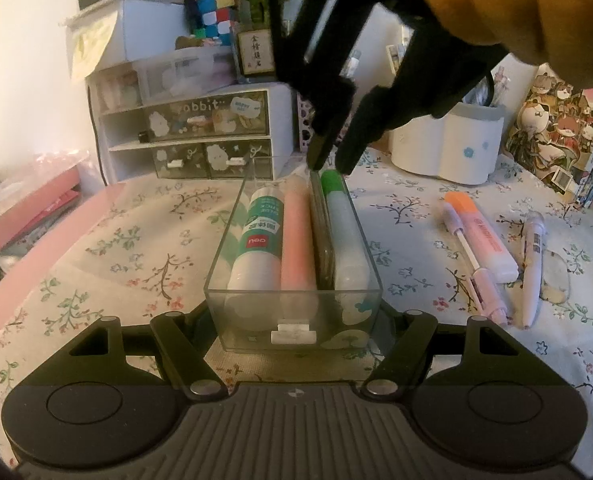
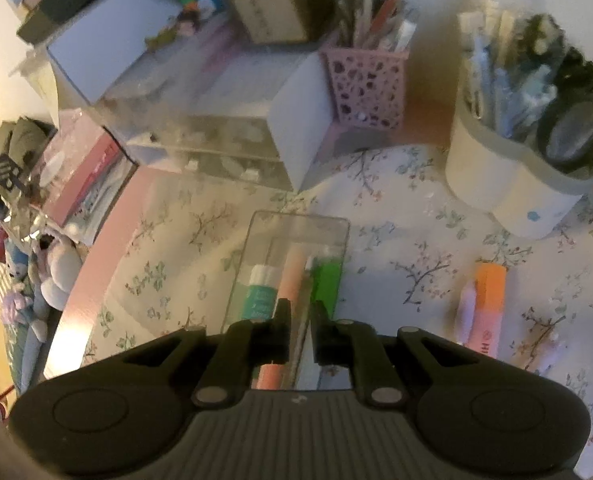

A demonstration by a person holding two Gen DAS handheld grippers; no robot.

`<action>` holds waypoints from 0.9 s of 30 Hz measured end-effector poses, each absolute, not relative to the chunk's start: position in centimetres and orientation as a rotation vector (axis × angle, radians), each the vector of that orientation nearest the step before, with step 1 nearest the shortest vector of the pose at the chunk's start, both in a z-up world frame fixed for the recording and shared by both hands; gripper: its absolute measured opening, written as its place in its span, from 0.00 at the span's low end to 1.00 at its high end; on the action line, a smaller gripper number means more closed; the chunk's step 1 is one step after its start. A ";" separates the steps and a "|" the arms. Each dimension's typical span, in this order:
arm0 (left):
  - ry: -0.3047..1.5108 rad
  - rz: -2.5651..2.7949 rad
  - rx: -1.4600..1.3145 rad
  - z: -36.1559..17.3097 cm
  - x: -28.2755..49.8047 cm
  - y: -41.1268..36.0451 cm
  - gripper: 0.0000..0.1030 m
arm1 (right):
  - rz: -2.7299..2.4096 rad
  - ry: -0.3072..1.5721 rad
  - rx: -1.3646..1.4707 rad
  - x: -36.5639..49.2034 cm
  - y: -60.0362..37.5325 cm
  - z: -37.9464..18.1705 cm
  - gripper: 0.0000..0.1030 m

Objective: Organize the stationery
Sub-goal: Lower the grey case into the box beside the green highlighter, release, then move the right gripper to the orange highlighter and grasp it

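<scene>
A clear drawer (image 1: 296,308) sits on the floral cloth (image 1: 144,256), straight ahead at 12 o'clock from the left wrist camera. The left gripper (image 1: 296,334) has its fingers spread wide around the drawer's near end; whether they touch its sides I cannot tell.

Inside the drawer, side by side lengthwise, lie a glue stick (image 1: 256,240) with a green label, a pink stick (image 1: 298,236), a thin clear pen (image 1: 321,236) and a green-capped tube (image 1: 346,236).

The right gripper (image 1: 328,160) comes down from 1 o'clock in the left view, its tips at the far end of the drawer over the pen and the tube's green cap. In the right wrist view the fingers (image 2: 282,320) stand slightly apart with the pen (image 2: 302,320) running between them; whether they pinch it I cannot tell, as the frame is blurred.

At 3 o'clock from the drawer, well apart on the cloth, lie an orange highlighter (image 1: 480,236), a lilac pen (image 1: 476,268) touching it, and a white pen (image 1: 534,268).

Behind the drawer at 11 o'clock stands a drawer unit (image 1: 184,136); at 1 o'clock a white holder (image 1: 448,144).
</scene>
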State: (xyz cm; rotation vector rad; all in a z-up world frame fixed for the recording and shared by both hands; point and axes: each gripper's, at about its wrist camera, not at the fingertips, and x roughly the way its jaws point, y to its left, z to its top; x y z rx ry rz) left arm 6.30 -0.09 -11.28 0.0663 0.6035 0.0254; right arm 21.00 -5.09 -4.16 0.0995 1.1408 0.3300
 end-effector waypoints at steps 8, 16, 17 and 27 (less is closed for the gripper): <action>0.604 0.024 0.061 -11.3 6.3 -0.1 0.70 | 0.344 1.010 0.240 19.7 -11.0 -2.9 0.08; 0.609 0.018 0.040 -11.3 6.3 0.2 0.70 | 0.196 0.978 0.249 18.1 -17.5 -5.2 0.26; 0.610 0.018 0.038 -11.3 6.3 0.2 0.70 | 0.181 0.981 0.248 17.8 -18.0 -5.8 0.26; 0.613 0.014 0.031 -11.3 6.4 0.5 0.70 | 0.179 0.999 0.215 17.6 -18.1 -8.5 0.26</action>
